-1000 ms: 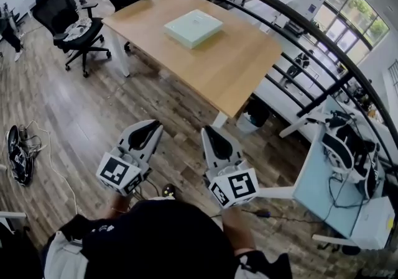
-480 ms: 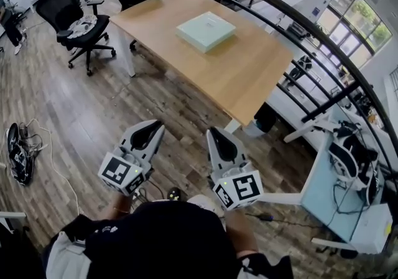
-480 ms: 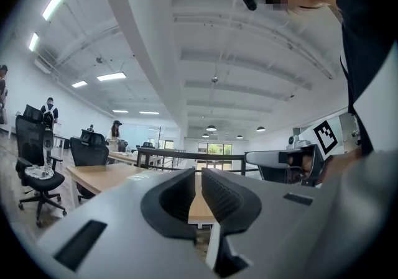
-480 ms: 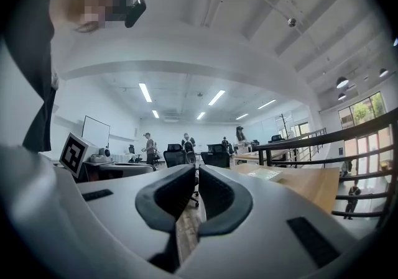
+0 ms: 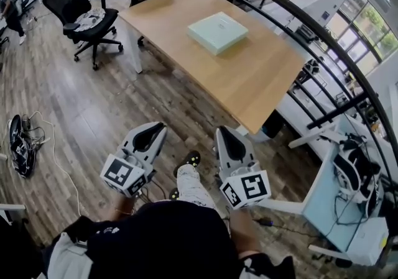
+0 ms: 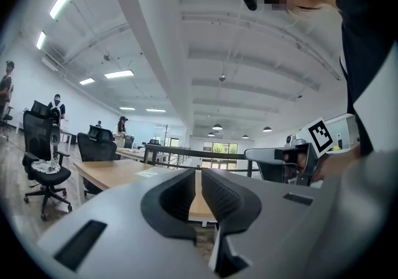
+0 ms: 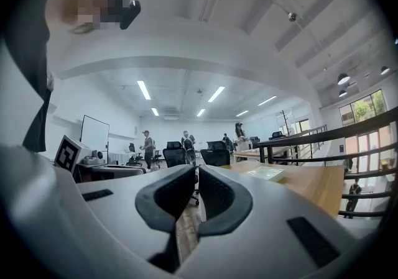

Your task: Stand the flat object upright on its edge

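A flat pale green box (image 5: 217,32) lies on its broad face on the wooden table (image 5: 249,82), far ahead of both grippers; it also shows small in the right gripper view as the box (image 7: 266,173). My left gripper (image 5: 156,128) is held over the wood floor, short of the table, jaws shut and empty. Beside it my right gripper (image 5: 221,130) is likewise shut with nothing between its fingers. From the left gripper view the table (image 6: 109,172) lies ahead and the right gripper's marker cube (image 6: 320,136) shows to the right.
Black office chairs (image 5: 78,13) stand left of the table. A black railing (image 5: 311,41) runs along the table's right side, with a drop beyond it. Cables (image 5: 22,144) lie on the floor at left. A light blue desk (image 5: 329,191) with gear stands at right. A person's shoe (image 5: 189,161) shows between the grippers.
The view has advanced toward the table, which sits slightly nearer and more to the right. A leg and shoe have stepped forward between the grippers. Both grippers stay shut.
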`<action>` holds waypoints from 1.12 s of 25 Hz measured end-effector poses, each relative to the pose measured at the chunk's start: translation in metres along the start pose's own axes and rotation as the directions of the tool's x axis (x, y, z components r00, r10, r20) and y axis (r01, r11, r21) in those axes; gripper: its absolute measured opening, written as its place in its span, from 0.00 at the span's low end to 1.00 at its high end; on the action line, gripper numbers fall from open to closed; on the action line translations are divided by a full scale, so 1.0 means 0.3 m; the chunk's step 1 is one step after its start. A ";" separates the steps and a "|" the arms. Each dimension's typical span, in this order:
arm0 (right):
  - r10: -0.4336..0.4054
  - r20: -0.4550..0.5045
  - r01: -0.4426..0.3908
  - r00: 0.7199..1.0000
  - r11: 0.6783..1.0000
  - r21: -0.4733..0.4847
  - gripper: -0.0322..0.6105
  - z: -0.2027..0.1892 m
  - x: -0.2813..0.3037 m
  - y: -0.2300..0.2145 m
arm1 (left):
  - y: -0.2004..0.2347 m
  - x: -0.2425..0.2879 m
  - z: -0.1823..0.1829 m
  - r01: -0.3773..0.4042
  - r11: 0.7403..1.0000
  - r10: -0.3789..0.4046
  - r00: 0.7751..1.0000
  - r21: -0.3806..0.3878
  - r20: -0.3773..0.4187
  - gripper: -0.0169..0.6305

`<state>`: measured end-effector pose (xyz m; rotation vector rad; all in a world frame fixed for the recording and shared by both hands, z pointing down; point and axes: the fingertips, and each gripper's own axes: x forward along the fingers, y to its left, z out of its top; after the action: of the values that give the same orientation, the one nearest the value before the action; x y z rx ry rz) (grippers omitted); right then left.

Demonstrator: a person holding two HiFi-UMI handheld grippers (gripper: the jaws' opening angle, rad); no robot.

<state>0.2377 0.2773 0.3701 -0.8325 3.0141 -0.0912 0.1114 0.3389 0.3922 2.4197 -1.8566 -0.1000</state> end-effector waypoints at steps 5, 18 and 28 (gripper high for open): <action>0.018 0.019 -0.018 1.000 1.000 0.012 0.10 0.010 0.103 -0.063 | 0.084 0.044 0.026 -0.035 0.999 0.034 0.999 0.021 0.008 0.09; 0.035 0.042 -0.038 0.998 0.997 0.065 0.10 0.010 0.375 -0.275 | 0.306 0.288 0.068 -0.084 0.996 0.085 0.996 0.035 -0.025 0.09; 0.032 0.052 -0.037 0.998 0.994 0.098 0.10 0.024 0.579 -0.453 | 0.455 0.505 0.105 -0.096 0.994 0.098 0.994 0.043 -0.041 0.09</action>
<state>0.1585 0.0714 0.3716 -0.7621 2.9483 -0.2142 0.0162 0.1564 0.3765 2.3333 -1.9721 -0.0028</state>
